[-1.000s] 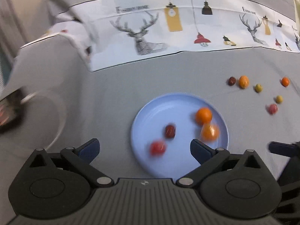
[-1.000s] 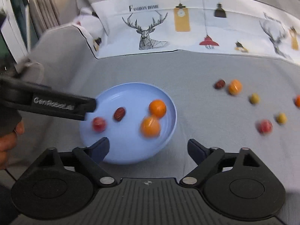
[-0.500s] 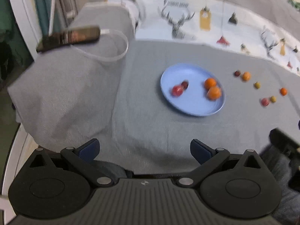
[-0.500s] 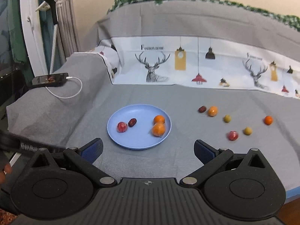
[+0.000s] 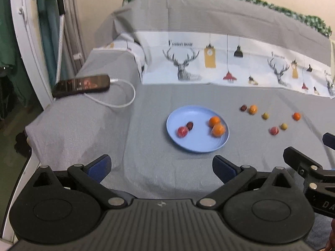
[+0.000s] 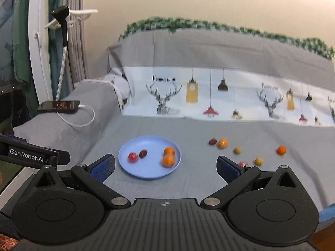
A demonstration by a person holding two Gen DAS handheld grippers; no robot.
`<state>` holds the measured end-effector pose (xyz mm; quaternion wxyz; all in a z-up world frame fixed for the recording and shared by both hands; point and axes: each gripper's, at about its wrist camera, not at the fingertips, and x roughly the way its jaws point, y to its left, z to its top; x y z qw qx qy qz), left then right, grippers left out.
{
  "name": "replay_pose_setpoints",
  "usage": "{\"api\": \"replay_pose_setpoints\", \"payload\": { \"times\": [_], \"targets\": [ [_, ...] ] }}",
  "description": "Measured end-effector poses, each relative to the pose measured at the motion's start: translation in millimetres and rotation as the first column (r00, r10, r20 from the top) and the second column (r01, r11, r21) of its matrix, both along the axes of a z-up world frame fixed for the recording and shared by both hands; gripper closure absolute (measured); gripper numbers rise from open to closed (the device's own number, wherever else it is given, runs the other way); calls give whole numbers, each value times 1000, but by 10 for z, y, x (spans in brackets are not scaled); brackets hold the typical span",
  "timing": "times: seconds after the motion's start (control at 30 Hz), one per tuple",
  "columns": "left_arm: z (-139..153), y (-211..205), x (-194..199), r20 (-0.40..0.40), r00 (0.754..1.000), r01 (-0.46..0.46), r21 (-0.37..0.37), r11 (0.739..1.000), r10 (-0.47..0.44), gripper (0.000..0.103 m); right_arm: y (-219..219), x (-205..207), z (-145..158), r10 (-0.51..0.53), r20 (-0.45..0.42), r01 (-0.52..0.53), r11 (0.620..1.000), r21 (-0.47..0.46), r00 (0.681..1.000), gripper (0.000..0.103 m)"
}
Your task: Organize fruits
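A blue plate [image 5: 196, 144] [image 6: 146, 171] sits on the grey cloth and holds two oranges [image 5: 216, 126] [image 6: 168, 156], a red fruit [image 5: 182, 131] [image 6: 133, 157] and a dark date [image 5: 189, 125] [image 6: 143, 153]. Several small fruits lie loose to its right: a date [image 5: 243, 107], an orange one [image 5: 253, 109], yellow ones [image 5: 265, 115], a red one [image 5: 274, 130] and an orange one [image 5: 296, 116] [image 6: 281, 150]. My left gripper [image 5: 161, 165] is open and empty, well short of the plate. My right gripper [image 6: 165, 167] is open and empty, also held back.
A black phone [image 5: 81, 85] [image 6: 59, 106] with a white cable [image 5: 117, 102] lies on the raised grey ledge at the left. A deer-print cloth [image 5: 209, 62] hangs behind. A white frame [image 5: 27, 41] stands at far left. The right gripper's body [image 5: 309, 171] shows at the left view's right edge.
Both grippers have pulled back and up from the plate, so the whole table now shows. The fruits on the plate have stayed put.
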<state>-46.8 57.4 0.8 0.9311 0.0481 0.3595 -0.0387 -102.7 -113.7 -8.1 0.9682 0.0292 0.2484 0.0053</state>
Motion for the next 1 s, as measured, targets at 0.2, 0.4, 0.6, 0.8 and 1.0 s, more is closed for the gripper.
{"api": "replay_pose_setpoints", "payload": {
  "times": [0.2,0.4,0.6,0.8,1.0],
  "targets": [
    [17,7,-55,-4,1000,13,-9,1000,-13,0,63,-122,59,3,29,-2,1000,-29,1000,1],
    [24,-27,-76,6,1000,31,-7,1000,-31,0,20,-182,96,-37,51,38,999,-20,998,1],
    [21,-18,-66,13,1000,27,-5,1000,-27,0,9,-146,57,-40,37,40,999,-11,999,1],
    [7,-60,-9,5,999,39,15,999,-39,0,-30,-92,15,-54,16,54,999,9,998,1],
    [53,-104,189,-32,999,27,-8,1000,-27,0,-171,63,-3,-96,-23,96,995,38,995,1]
  ]
}}
